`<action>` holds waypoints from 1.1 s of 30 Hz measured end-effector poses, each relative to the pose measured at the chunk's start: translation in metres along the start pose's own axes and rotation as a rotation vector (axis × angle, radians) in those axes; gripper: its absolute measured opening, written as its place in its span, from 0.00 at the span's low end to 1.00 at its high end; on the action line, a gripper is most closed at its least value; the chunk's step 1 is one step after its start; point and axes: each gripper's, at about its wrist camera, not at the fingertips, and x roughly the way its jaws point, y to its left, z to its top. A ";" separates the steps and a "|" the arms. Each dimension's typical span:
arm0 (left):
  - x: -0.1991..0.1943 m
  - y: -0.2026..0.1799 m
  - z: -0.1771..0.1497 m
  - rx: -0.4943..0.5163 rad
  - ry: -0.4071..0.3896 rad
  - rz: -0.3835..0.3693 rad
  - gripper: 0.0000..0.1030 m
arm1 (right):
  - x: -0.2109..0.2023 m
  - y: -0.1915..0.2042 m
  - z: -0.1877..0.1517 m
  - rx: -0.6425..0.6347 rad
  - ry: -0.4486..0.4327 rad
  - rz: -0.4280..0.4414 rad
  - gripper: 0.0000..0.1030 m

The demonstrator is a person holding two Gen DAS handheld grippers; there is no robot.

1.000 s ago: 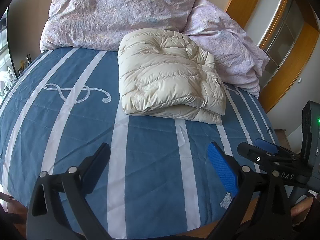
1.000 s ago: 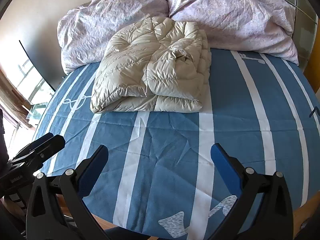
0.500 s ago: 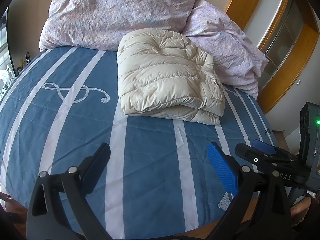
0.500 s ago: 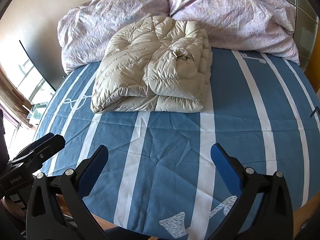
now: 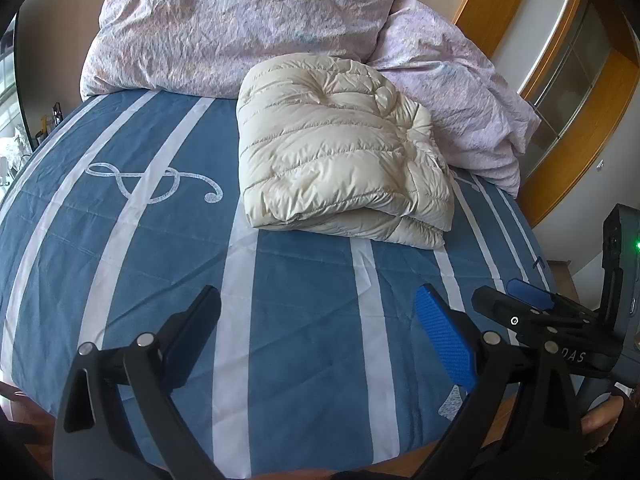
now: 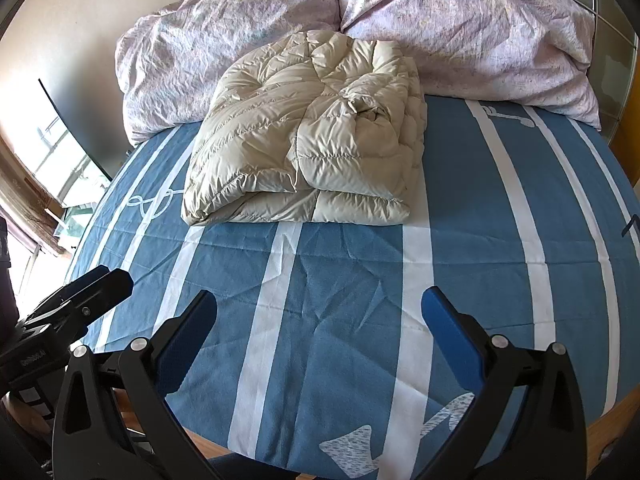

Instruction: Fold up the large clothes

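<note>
A cream puffer jacket (image 5: 340, 156) lies folded in a thick bundle on the blue striped bed (image 5: 168, 248), against the pillows; it also shows in the right wrist view (image 6: 312, 140). My left gripper (image 5: 320, 320) is open and empty, held over the near part of the bed well short of the jacket. My right gripper (image 6: 320, 316) is open and empty, also over the near part of the bed. The right gripper shows at the right of the left wrist view (image 5: 536, 312), and the left gripper shows at the left of the right wrist view (image 6: 76, 300).
Two pink patterned pillows (image 6: 460, 28) lie at the head of the bed behind the jacket. A wooden-framed cabinet (image 5: 576, 80) stands to the right. A window (image 6: 48, 160) and a dark panel are at the left. The bed's near edge (image 6: 256, 452) is below the grippers.
Both grippers have drifted slightly back from the jacket, staying open. The folded jacket has not moved.
</note>
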 end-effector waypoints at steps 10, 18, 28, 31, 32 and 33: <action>0.001 0.000 0.001 0.000 0.001 0.000 0.94 | 0.002 0.000 -0.001 0.000 0.003 0.000 0.99; 0.002 0.002 0.000 -0.001 0.002 0.001 0.94 | 0.004 0.000 -0.001 0.003 0.003 0.001 0.99; 0.002 0.001 0.001 -0.002 0.003 0.002 0.94 | 0.004 -0.001 -0.001 0.002 0.004 0.002 0.99; 0.003 0.001 0.001 -0.001 0.003 0.001 0.94 | 0.004 -0.001 -0.001 0.002 0.005 0.002 0.99; 0.003 0.002 0.001 0.000 0.003 0.001 0.94 | 0.003 -0.001 0.000 0.001 0.005 0.003 0.99; 0.003 0.001 0.001 -0.002 0.003 0.002 0.94 | 0.003 -0.001 0.000 0.001 0.005 0.003 0.99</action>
